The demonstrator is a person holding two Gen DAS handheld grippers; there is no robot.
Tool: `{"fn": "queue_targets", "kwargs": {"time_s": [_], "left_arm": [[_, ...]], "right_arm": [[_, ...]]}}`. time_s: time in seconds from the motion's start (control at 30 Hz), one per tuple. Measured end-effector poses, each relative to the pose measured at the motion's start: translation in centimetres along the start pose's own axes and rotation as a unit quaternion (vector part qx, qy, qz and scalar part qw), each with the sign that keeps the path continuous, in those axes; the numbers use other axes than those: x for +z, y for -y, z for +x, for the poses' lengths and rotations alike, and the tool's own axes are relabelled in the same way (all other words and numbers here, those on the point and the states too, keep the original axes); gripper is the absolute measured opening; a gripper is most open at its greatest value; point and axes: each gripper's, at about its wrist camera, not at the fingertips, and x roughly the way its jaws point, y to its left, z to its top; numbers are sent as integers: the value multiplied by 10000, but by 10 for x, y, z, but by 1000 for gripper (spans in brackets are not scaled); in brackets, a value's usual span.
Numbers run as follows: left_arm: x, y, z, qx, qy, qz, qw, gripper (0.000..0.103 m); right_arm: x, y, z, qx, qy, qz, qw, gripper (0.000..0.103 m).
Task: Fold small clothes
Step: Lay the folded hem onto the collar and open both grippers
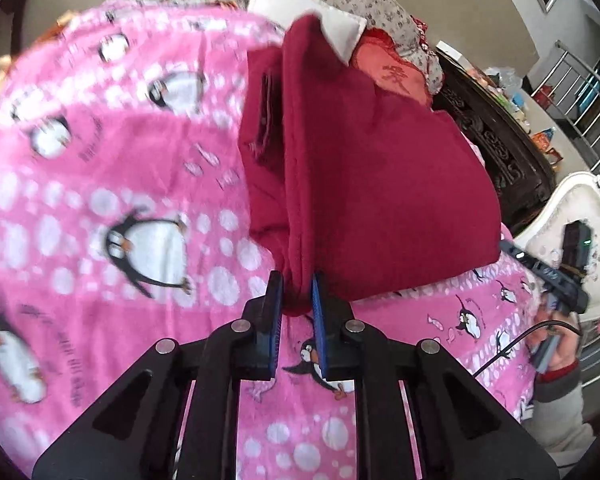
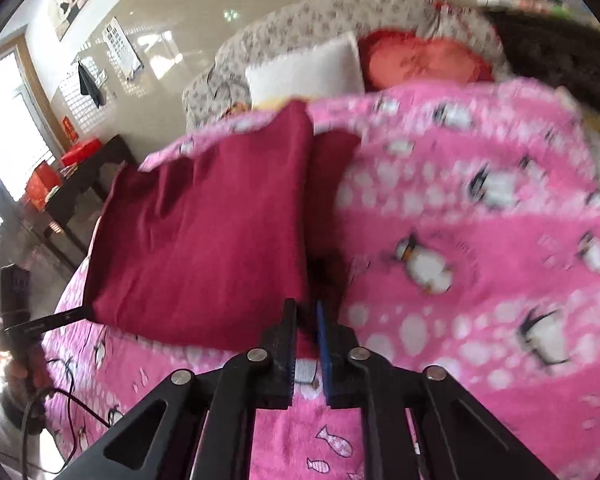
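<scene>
Left wrist view: red garment (image 1: 380,184) is lifted off the pink blanket (image 1: 100,200), one layer hanging as a flap, bunched edge pinched between the left gripper (image 1: 296,296) fingers. Right gripper (image 2: 306,320) is clamped on the garment edge (image 2: 204,220) too, jaws nearly closed w/ red cloth in the gap. Looks mid-fold: both corners held up, half being carried over. Next move prob needs both grippers travelling together, edge lined up on the lower layer, then let go. Both point fwd along the bed toward the pillows (image 2: 304,72), slightly nose-down.
</scene>
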Motion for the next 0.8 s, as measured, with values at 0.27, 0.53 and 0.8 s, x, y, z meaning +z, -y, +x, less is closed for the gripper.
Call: {"fn": "queue_targets", "kwargs": {"time_s": [0.27,0.53,0.8], "left_arm": [[41,29,-16,214,505,146,9984,53],[108,25,51,1064,732,141,9915,53],[130,5,104,1490,392,186,9879,53]], "right_arm": [[53,-48,13,395,377,-371,9978,28],[109,-48,95,147,378,-123,9991,28],[134,-22,158,-485,-105,-77,9987,28]]}}
